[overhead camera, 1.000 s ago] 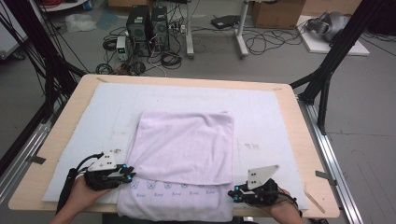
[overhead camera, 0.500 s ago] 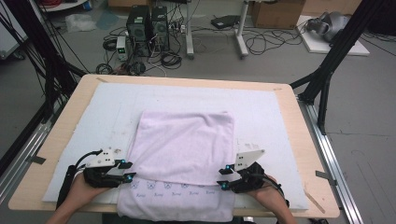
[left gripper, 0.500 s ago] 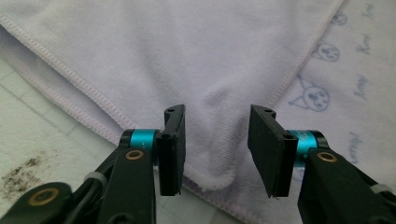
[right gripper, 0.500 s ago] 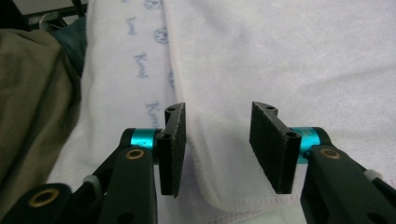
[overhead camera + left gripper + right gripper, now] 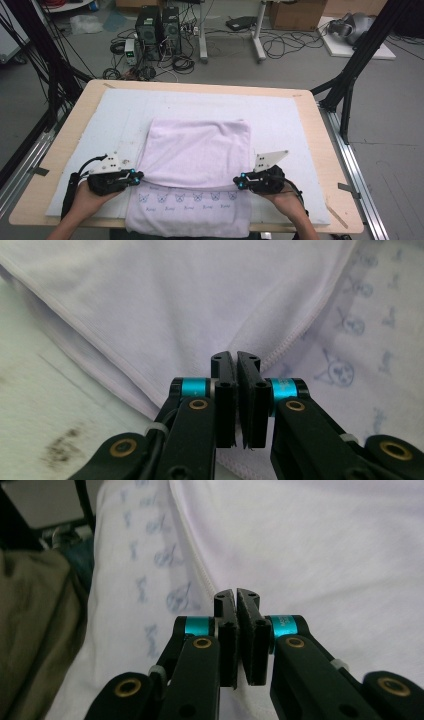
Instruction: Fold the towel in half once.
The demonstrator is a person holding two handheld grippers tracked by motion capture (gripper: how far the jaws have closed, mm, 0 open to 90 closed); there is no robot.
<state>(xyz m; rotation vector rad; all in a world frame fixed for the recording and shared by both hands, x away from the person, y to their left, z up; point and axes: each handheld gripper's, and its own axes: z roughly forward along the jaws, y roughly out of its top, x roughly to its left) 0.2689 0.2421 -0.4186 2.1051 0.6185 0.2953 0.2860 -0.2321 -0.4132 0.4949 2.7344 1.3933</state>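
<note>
On the white mat (image 5: 125, 110) lies a folded lilac towel (image 5: 200, 150) (blue-printed border nearest). The left gripper (image 5: 136, 174) and right gripper (image 5: 239, 181) are each clamped tight on its fold's corners.

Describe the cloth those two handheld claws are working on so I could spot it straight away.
On the wooden table lies a white mat, and the towel sits at its middle near edge. It is pale lilac, folded over itself, its near strip printed with small blue figures, between the left gripper and the right gripper.

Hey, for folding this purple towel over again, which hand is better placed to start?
Neither clearly. The left tongs sit at the towel's left folded edge and the right tongs at its right edge, level with each other, jaws together. Likely both lift together.
</note>
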